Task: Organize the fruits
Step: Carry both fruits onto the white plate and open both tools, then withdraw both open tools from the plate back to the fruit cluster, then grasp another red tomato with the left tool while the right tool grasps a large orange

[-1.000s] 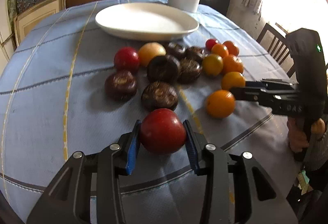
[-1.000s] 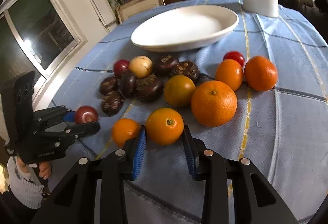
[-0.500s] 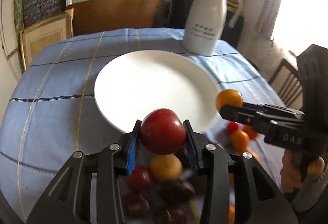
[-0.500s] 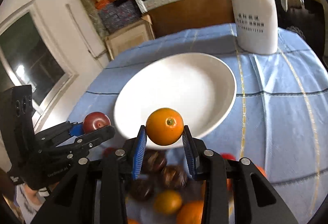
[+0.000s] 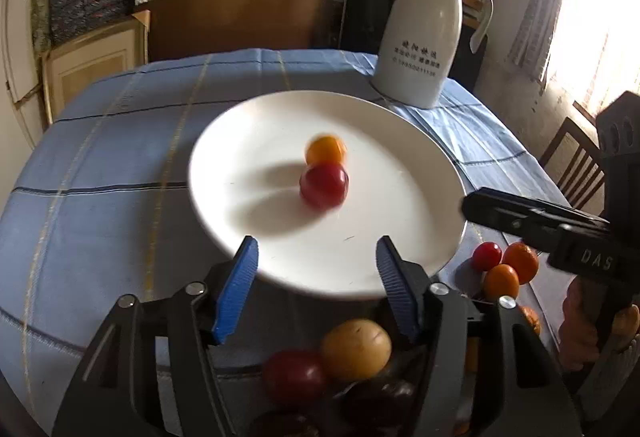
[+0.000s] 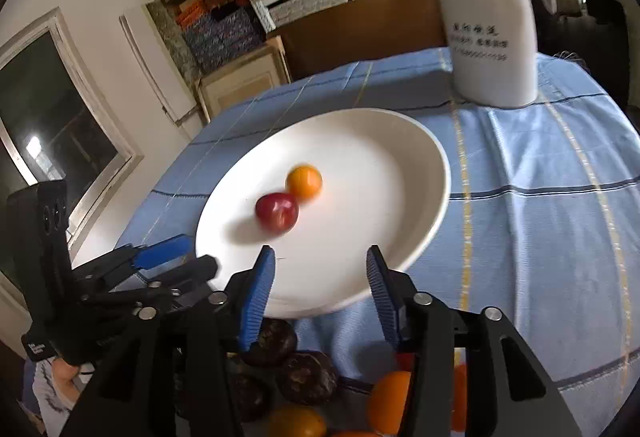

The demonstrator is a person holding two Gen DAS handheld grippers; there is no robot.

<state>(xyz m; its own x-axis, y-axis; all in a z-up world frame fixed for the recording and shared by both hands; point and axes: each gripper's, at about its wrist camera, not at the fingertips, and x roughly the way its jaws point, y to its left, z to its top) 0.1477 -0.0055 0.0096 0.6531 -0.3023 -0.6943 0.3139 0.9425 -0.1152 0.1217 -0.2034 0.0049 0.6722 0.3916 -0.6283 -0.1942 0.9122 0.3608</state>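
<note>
A red apple (image 5: 324, 185) and a small orange (image 5: 326, 149) lie side by side, blurred, in the middle of the white plate (image 5: 240, 233). My left gripper (image 5: 318, 257) hovers over the plate's near rim, its jaws opening with nothing between them. In the right wrist view the apple (image 6: 277, 212) and orange (image 6: 304, 181) sit on the plate (image 6: 400, 237), and my right gripper (image 6: 318, 265) is at the near rim, jaws opening and empty. Each gripper shows in the other's view: the right gripper (image 5: 496, 209), the left gripper (image 6: 176, 257).
A white jug (image 5: 420, 37) stands behind the plate. Below the grippers lie a yellow fruit (image 5: 356, 349), a red fruit (image 5: 296, 377), dark brown fruits (image 6: 308, 377) and oranges (image 5: 520, 263) on the blue tablecloth (image 5: 100, 177). A chair (image 5: 572, 165) stands at the right.
Both grippers carried their fruit up from the table to the plate, then spread their jaws. The apple and the orange dropped onto the plate and lie together.
</note>
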